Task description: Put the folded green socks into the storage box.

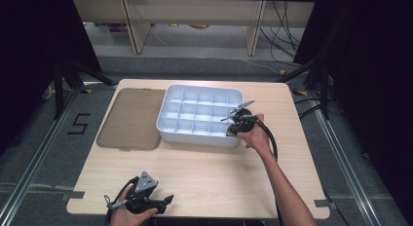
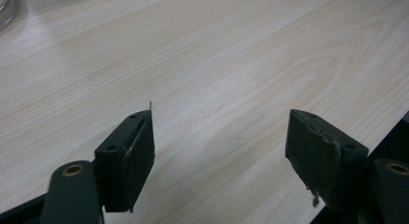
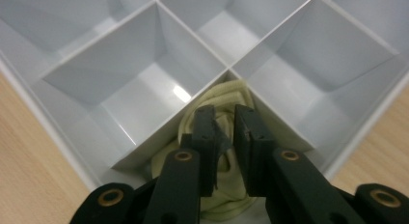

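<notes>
A white tray [image 1: 195,137] divided into several compartments sits on the far half of the wooden table. My right gripper [image 1: 233,131] reaches down into its front right corner compartment. In the right gripper view a rolled pale yellow cloth [image 3: 226,96] lies in that compartment, against the tray's dividers [image 3: 120,60]. The right gripper [image 3: 224,137] stands just over it, jaws a narrow gap apart, with the cloth showing through the gap and not pinched. My left gripper [image 1: 168,201] rests near the table's front left edge, and its jaws [image 2: 219,147] stand wide open over bare wood.
A flat brown translucent lid [image 1: 131,119] lies left of the tray, touching its side. The other tray compartments look bare. Black stands and cables flank the table on the floor at both sides.
</notes>
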Demonstrator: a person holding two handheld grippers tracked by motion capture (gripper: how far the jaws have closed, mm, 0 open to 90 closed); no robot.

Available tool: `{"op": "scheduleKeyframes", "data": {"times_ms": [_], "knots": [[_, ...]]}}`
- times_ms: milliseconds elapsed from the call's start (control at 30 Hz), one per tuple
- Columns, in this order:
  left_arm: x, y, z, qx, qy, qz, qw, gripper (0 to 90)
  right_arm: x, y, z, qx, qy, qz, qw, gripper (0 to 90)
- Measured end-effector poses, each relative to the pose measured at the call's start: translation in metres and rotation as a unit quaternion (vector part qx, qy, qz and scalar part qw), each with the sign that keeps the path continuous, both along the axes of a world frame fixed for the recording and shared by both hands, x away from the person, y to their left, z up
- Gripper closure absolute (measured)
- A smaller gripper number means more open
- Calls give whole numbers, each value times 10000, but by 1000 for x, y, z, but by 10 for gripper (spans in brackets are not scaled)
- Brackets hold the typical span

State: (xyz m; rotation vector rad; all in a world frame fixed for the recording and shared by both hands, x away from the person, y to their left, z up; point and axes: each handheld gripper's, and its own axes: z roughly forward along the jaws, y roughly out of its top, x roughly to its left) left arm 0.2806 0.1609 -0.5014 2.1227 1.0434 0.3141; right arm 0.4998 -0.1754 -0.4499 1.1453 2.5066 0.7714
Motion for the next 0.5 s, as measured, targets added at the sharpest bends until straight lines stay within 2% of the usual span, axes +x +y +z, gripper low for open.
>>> {"op": "scheduleKeyframes", "data": {"times_ms": [67, 200, 233, 267, 333, 367, 433, 500], "knots": [[0, -1, 0, -55, 45, 41, 10000, 253, -2, -6, 6, 167, -175, 7, 9997, 780], [0, -1, -2, -42, 36, 84, 9999, 253, -9, -14, 11, 526, -278, -94, 9982, 760], [0, -1, -2, -81, 29, 119, 9999, 253, -11, -15, 12, 513, -282, -111, 9982, 755], [0, 0, -1, -20, 47, 41, 10000, 253, -11, -17, 12, 543, -363, -33, 9979, 753], [0, 0, -1, -32, 54, 60, 10000, 253, -13, -19, 11, 669, -502, -49, 9965, 747], [1, 0, -1, -26, 50, 61, 10000, 253, -14, -20, 13, 690, -412, -42, 9968, 742], [1, 0, -2, -51, 39, 106, 9999, 253, -16, -19, 13, 798, -504, -28, 9955, 736], [2, 1, -2, 17, 48, 25, 10000, 253, -16, -19, 15, 827, -525, 28, 9952, 730]]}}
